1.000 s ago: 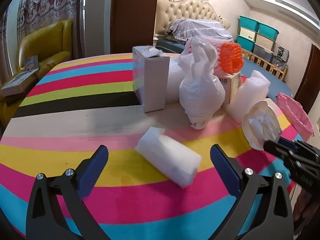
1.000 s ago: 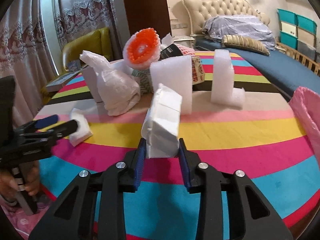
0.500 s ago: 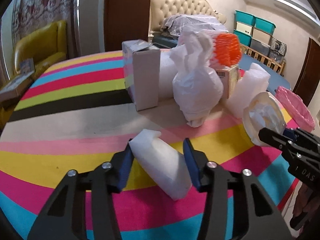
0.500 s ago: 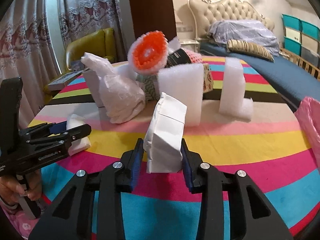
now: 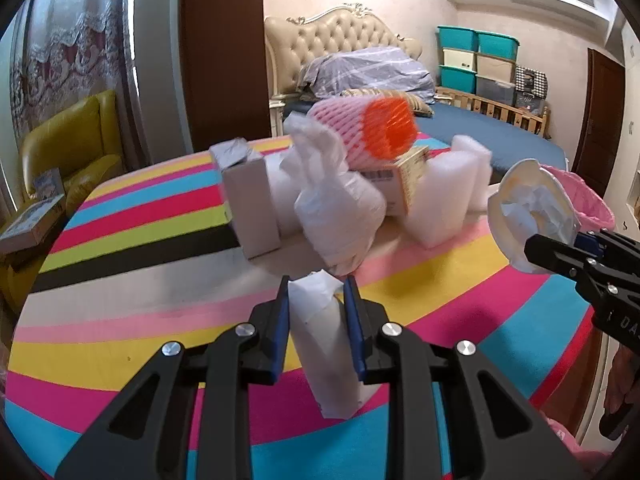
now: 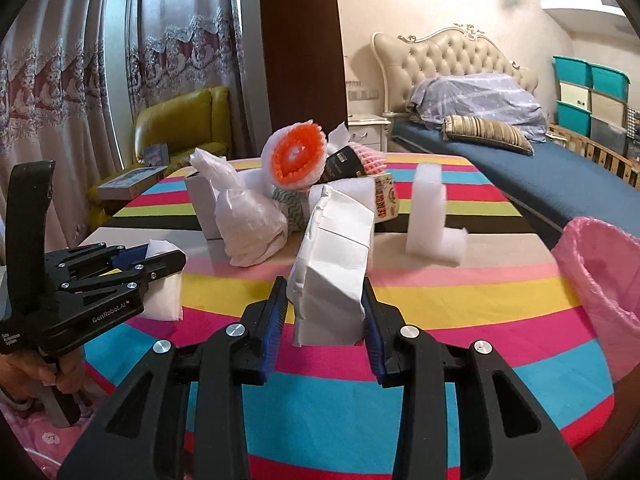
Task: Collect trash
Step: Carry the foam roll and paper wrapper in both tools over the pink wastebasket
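Two grippers, both loaded. Left gripper [image 5: 314, 316]: jaws pinching one white foam piece [image 5: 324, 344], clamped near its upper end, lower end hanging past the jaws toward the striped bench [image 5: 120, 248]. Right gripper [image 6: 324, 312]: jaws pinching one crumpled white paper packet [image 6: 332, 264], lower part between the blue pads, top sticking up and forward above them.

On the bench, middle cluster: one white carton box [image 5: 250, 200] upright, one knotted white plastic bag [image 5: 340, 208] just beside it, one orange-and-pink foam net sleeve [image 5: 376, 130] on top of a printed box [image 5: 404, 184]. Two further white foam pieces: one block [image 6: 352, 190] behind the packet, one L-shaped [image 6: 432, 216] standing apart to the right.

One pink-lined trash bin [image 6: 600, 272] at the bench's right edge. One hand [image 6: 60, 372] visible, on the left gripper's handle.
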The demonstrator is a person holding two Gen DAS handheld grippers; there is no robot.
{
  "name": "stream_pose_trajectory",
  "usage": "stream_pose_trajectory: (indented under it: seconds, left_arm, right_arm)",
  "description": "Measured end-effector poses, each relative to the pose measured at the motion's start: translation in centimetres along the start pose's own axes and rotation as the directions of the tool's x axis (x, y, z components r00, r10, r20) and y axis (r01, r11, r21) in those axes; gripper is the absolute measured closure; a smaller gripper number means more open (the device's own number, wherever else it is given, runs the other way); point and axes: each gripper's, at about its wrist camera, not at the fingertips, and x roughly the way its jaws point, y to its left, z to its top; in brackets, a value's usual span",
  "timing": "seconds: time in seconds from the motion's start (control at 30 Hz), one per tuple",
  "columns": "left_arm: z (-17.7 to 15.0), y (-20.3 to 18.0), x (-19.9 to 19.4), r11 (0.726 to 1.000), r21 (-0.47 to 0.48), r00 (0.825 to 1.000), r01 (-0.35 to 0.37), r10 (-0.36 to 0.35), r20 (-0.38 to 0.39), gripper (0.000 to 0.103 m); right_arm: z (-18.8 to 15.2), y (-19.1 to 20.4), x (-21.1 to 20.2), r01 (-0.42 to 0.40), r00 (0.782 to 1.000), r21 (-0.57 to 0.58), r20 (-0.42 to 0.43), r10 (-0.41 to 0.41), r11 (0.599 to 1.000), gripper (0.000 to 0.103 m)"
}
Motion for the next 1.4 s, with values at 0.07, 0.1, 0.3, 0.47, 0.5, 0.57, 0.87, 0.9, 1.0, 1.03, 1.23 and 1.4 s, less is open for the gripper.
stream_pose_trajectory:
  seconds: [0.07,0.1,0.3,0.47,0.5,0.57,0.87,0.9,1.0,1.03,1.23,1.4]
  left_arm:
    - [-0.1,-0.4,-0.7,1.000,0.012,1.000,0.003,-0.003,0.010,0.078]
    - [0.0,-0.6,-0.8,1.000,0.020,1.000,0.005,-0.006,0.014,0.078]
    - [1.3,-3.2,-1.3,0.996,0.072,0.997,0.046,-0.050,0.054,0.078]
    - [2.5,-5.6,-1.3,0.987,0.100,0.988,0.126,-0.134,0.076,0.078]
    - [2.7,-6.0,-1.3,0.984,0.108,0.986,0.140,-0.149,0.079,0.078]
    - [3.0,-6.9,-1.2,0.978,0.124,0.980,0.167,-0.178,0.086,0.078]
    - [5.2,-11.7,0.0,0.944,0.186,0.953,0.274,-0.292,0.080,0.078]
    - [5.6,-12.6,0.3,0.937,0.201,0.949,0.285,-0.305,0.077,0.078]
    - [6.8,-15.3,1.2,0.918,0.229,0.936,0.322,-0.346,0.069,0.078]
    - [7.4,-16.3,1.6,0.910,0.236,0.929,0.341,-0.365,0.066,0.078]
    - [11.0,-22.4,4.3,0.858,0.254,0.882,0.447,-0.470,0.035,0.078]
    - [13.7,-28.3,7.5,0.814,0.272,0.847,0.513,-0.532,-0.007,0.078]
  right_arm:
    - [0.0,-0.4,-0.5,0.008,1.000,0.005,0.013,-0.008,1.000,0.068]
    - [0.1,-0.5,-0.8,0.014,1.000,0.008,0.020,-0.014,1.000,0.068]
    - [0.1,-3.0,-2.4,0.069,0.996,0.038,0.051,-0.071,0.997,0.068]
    - [-0.2,-5.0,-3.6,0.115,0.991,0.054,0.059,-0.118,0.992,0.068]
    - [-0.2,-5.3,-3.8,0.124,0.990,0.058,0.062,-0.127,0.991,0.068]
    - [-0.1,-6.3,-4.3,0.145,0.986,0.070,0.070,-0.150,0.987,0.068]
    - [-0.1,-10.8,-6.3,0.250,0.960,0.122,0.096,-0.262,0.960,0.068]
    - [-0.2,-11.6,-6.6,0.269,0.954,0.133,0.096,-0.283,0.954,0.068]
    - [-0.6,-14.0,-7.3,0.319,0.937,0.169,0.091,-0.337,0.933,0.068]
    - [-0.7,-15.1,-7.6,0.337,0.930,0.184,0.087,-0.356,0.924,0.068]
    - [-1.4,-19.9,-8.3,0.413,0.899,0.214,0.060,-0.434,0.885,0.068]
    - [-2.3,-24.3,-7.9,0.466,0.875,0.232,0.025,-0.484,0.854,0.068]
